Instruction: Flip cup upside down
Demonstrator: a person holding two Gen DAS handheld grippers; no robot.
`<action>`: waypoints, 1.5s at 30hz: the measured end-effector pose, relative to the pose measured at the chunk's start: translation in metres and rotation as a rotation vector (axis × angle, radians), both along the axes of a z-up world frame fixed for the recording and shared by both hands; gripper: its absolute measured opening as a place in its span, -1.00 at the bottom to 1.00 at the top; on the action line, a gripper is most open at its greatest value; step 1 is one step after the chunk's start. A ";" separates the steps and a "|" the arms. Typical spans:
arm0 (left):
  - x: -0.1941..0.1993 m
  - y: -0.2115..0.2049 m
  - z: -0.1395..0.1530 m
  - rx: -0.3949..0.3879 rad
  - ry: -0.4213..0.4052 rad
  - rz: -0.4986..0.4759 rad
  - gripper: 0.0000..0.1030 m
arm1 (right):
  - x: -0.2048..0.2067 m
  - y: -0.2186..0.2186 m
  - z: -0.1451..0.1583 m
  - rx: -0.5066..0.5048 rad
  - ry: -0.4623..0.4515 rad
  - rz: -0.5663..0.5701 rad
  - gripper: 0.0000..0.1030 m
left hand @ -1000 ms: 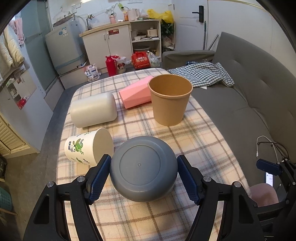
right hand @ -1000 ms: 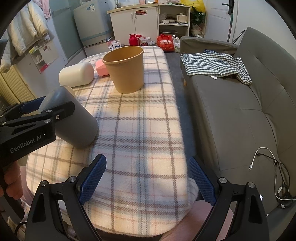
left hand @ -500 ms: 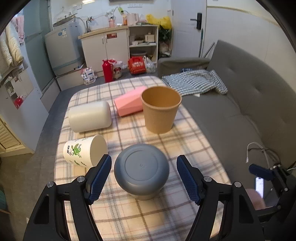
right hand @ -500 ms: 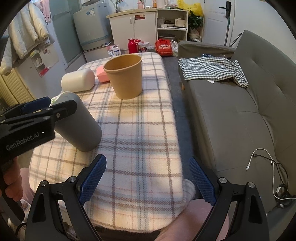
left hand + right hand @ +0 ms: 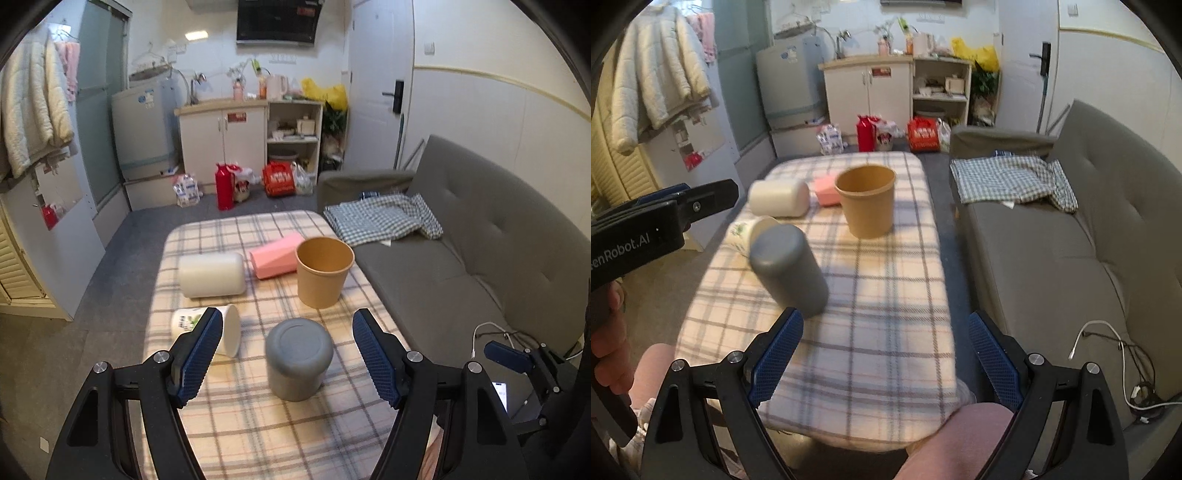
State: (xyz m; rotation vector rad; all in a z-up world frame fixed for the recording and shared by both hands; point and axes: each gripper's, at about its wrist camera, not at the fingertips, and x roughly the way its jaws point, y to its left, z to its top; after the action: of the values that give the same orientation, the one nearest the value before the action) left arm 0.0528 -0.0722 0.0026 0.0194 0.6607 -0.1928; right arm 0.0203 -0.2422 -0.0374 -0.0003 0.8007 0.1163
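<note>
A grey cup stands upside down, base up, on the plaid table; it also shows in the right wrist view. My left gripper is open and empty, raised above and behind the cup, apart from it. It shows from the side in the right wrist view. My right gripper is open and empty near the table's front edge, right of the cup.
A brown paper cup stands upright. A white cup, a pink cup and a printed paper cup lie on their sides. A grey sofa with a checked cloth flanks the right.
My left gripper has let go of the grey cup and drawn up and back. The cup now stands alone, base up. The right gripper has pulled back slightly.
</note>
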 end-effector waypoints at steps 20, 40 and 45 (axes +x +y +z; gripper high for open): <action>-0.064 0.063 -0.052 -0.007 -0.055 0.095 0.48 | -0.031 0.030 -0.032 0.034 -0.150 0.012 0.77; -0.083 0.072 -0.081 -0.030 -0.073 0.146 1.00 | -0.033 0.037 -0.045 0.023 -0.143 0.029 1.00; -0.083 0.072 -0.083 -0.022 -0.064 0.149 1.00 | -0.031 0.036 -0.046 0.027 -0.138 0.023 1.00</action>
State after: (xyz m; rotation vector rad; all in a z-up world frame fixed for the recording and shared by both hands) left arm -0.0299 -0.0002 -0.0805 -0.0441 0.5939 -0.0556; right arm -0.0107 -0.2064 -0.0838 0.0083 0.6614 0.1474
